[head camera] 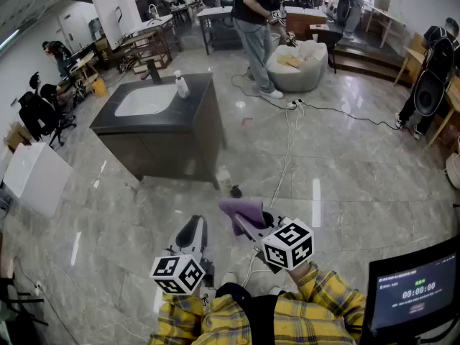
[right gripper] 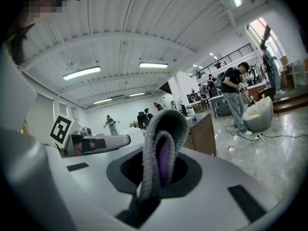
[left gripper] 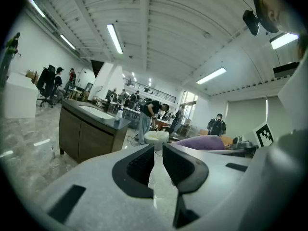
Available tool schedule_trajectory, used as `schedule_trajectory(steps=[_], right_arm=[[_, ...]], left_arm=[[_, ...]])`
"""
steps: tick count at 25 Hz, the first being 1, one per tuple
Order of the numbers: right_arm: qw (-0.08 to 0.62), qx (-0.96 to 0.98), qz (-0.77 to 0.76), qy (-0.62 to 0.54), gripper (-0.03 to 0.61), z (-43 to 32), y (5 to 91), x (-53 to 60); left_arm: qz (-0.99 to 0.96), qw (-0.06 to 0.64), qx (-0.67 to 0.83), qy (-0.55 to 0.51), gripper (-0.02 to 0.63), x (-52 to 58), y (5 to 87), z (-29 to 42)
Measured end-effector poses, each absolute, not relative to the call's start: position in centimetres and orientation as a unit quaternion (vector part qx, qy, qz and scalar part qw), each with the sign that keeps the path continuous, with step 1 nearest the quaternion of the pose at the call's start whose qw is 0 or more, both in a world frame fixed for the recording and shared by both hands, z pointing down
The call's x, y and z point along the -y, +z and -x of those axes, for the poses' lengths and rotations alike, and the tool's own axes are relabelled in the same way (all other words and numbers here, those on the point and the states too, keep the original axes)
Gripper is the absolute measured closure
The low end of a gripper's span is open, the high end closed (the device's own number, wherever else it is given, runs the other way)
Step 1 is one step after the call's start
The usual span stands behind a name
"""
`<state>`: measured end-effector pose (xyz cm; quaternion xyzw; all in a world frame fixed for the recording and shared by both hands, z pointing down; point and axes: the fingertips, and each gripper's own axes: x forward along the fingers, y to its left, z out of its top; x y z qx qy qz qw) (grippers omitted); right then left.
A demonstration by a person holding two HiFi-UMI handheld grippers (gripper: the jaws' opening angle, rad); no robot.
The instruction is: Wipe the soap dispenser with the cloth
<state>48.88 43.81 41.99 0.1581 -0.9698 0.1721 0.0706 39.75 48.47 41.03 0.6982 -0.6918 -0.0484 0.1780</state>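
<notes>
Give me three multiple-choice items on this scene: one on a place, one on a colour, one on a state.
1. Where does the soap dispenser stand? A on the floor; B on the counter beside the basin; C on a chair.
2. What colour is the cloth? A purple; B green; C white.
3. What does the left gripper hold? A the cloth; B a bottle; C nothing.
B: it stands by the white basin. A: purple shows between the right gripper's jaws. C: its jaws stand slightly apart, nothing between.
</notes>
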Motion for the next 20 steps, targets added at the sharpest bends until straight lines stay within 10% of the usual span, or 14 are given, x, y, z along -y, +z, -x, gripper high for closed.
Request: schedule_trajectory(steps=[20], right_arm=[[0.069,0.968,-0.142,0.193,0.531,-51.7,43.2,-44.3]], left_arm=[[-0.683,0.196,0.702,-0.056,0.565,-49.9,43.0,-42.0]])
